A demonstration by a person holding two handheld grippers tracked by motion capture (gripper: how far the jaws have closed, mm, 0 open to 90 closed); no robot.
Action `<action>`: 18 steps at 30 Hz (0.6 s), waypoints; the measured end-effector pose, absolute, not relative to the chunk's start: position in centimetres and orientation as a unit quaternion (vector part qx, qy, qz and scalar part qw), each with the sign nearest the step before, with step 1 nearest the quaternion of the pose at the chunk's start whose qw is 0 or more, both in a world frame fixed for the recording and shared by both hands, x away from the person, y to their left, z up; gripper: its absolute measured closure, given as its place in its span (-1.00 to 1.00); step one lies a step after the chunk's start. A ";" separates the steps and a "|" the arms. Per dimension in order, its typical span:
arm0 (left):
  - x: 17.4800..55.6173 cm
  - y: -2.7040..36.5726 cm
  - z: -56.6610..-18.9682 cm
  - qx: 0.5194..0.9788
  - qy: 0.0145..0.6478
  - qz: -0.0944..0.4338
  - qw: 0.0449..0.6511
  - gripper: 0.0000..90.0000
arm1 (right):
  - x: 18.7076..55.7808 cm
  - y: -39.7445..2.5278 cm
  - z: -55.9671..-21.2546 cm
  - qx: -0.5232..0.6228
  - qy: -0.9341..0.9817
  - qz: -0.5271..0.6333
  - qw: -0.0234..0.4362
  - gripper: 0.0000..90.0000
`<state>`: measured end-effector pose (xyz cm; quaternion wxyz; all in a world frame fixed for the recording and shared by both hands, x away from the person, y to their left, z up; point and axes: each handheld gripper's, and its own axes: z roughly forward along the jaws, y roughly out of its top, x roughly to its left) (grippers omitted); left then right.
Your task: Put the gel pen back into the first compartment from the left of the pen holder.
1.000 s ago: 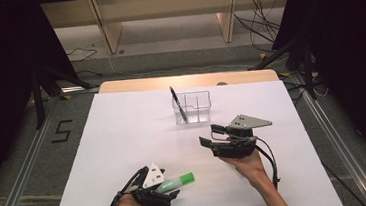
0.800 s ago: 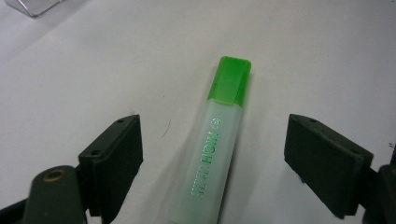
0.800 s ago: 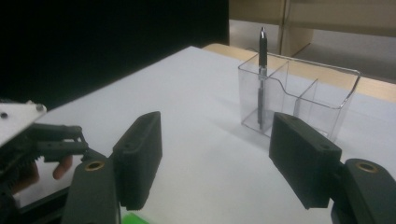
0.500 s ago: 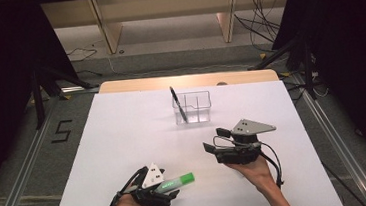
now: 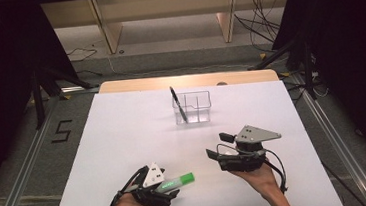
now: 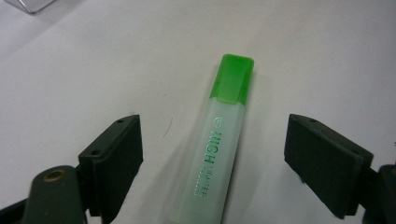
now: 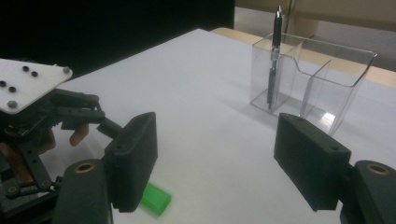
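A green-capped highlighter (image 5: pixel 179 181) lies flat on the white table near the front edge. My left gripper (image 5: pixel 170 189) is over its body, open. In the left gripper view the highlighter (image 6: pixel 219 154) lies between the two jaws with a clear gap on each side of my left gripper (image 6: pixel 215 128). My right gripper (image 5: pixel 217 146) hovers to the right of it, open and holding nothing, its jaws pointing left. In the right gripper view my right gripper (image 7: pixel 219 144) is spread wide, the green cap (image 7: pixel 156 199) peeks out by its left jaw, and the left gripper (image 7: pixel 51 116) is at the left.
A clear divided organizer (image 5: pixel 192 107) stands at the table's middle back, with a black pen (image 5: pixel 178 103) leaning in its left compartment. It appears as the organizer (image 7: pixel 317 77) and pen (image 7: pixel 273 60) ahead of the right gripper. The white table sheet (image 5: pixel 124 138) spreads between.
My right gripper has drifted a little toward the front edge of the table and lower. The left gripper and the highlighter have stayed where they were.
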<state>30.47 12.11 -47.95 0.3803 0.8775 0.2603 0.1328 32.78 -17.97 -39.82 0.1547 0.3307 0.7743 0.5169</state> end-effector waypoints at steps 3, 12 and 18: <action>30.6 12.1 -48.0 0.879 0.259 0.130 0.378 -0.58 | 32.5 -17.9 -40.1 0.329 0.777 0.515 0.152 -0.32; 31.0 12.1 -48.0 0.877 0.268 0.117 0.382 -0.59 | 31.6 -17.9 -40.4 0.320 0.784 0.513 0.142 -0.38; 31.2 12.1 -48.0 0.878 0.269 0.113 0.380 -0.62 | 31.3 -18.1 -40.6 0.318 0.786 0.511 0.143 -0.39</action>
